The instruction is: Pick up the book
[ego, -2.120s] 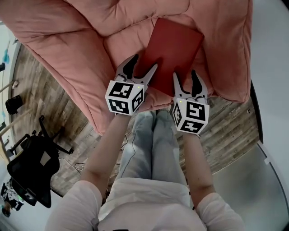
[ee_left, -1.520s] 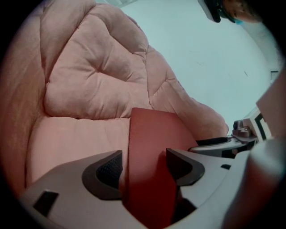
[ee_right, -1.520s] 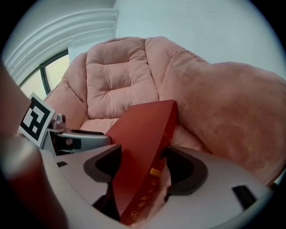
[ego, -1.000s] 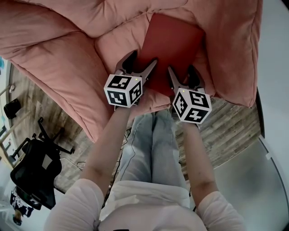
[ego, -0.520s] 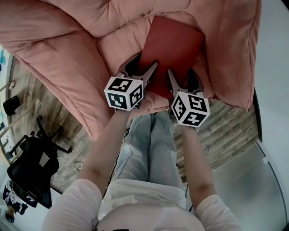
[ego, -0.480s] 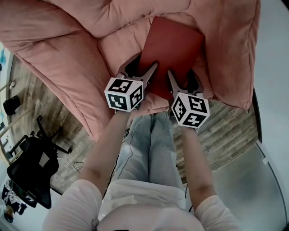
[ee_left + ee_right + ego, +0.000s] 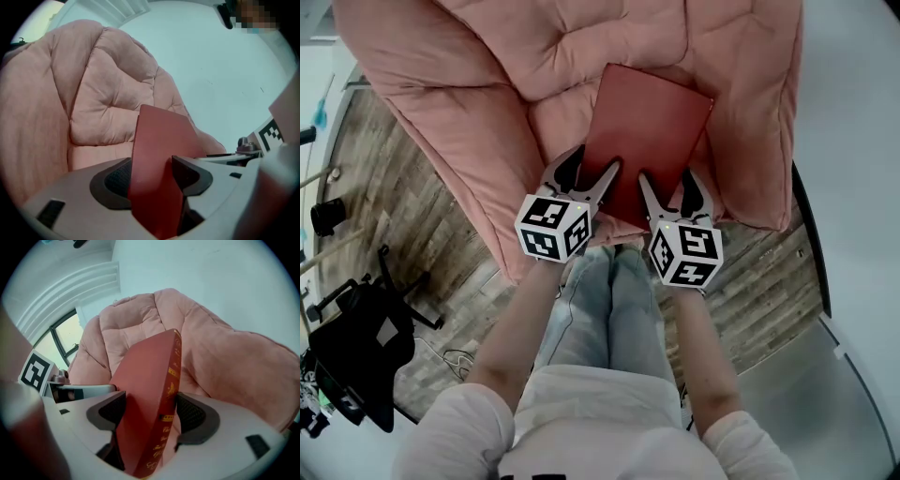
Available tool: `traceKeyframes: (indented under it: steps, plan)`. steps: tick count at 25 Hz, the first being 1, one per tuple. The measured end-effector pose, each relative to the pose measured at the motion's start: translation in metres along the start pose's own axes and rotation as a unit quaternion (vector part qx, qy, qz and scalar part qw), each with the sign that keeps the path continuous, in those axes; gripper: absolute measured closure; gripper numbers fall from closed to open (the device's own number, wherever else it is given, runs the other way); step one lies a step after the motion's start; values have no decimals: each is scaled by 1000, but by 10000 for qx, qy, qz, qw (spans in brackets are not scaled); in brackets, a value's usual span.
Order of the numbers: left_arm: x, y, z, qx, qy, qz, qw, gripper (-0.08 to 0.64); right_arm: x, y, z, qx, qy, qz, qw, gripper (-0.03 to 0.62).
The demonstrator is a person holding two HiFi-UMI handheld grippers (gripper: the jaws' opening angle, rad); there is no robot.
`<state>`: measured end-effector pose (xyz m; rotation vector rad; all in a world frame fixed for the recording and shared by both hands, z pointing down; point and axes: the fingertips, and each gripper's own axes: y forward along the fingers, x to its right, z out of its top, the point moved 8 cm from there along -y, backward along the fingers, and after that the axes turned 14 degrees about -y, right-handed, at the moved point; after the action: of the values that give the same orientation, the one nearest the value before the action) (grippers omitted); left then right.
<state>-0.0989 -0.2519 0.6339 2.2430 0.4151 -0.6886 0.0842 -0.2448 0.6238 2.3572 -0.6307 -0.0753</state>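
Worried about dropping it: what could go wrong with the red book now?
The left gripper, its fingers just closed, and the right gripper pinch the book only at its near edge, so the far end may sag or slip out. Uneven lifting could twist it back onto the pink cushion.

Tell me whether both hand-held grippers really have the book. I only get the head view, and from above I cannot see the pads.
Observer: In the left gripper view, the left hand-held gripper has just been closing its jaws. The red book stands between them with a pad against each cover.
Operator: Check the right one.
Observer: The right hand-held gripper is clamped on the book next to its spine, one pad on each cover.
Operator: Read me the spine.
Observer: Gold lettering runs along it, but it is too small to read.
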Motion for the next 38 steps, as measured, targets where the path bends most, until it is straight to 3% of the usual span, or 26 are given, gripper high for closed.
traceKeyframes:
  steps: [19, 38]
  plan:
    - [85, -102, 90, 785, 402, -62, 9961, 299, -28, -93, 118, 695, -285, 117, 9971, 255]
    - [145, -177, 150, 1400, 624, -265, 9878, 298, -47, -159, 194, 1361, -435, 231, 9895, 255]
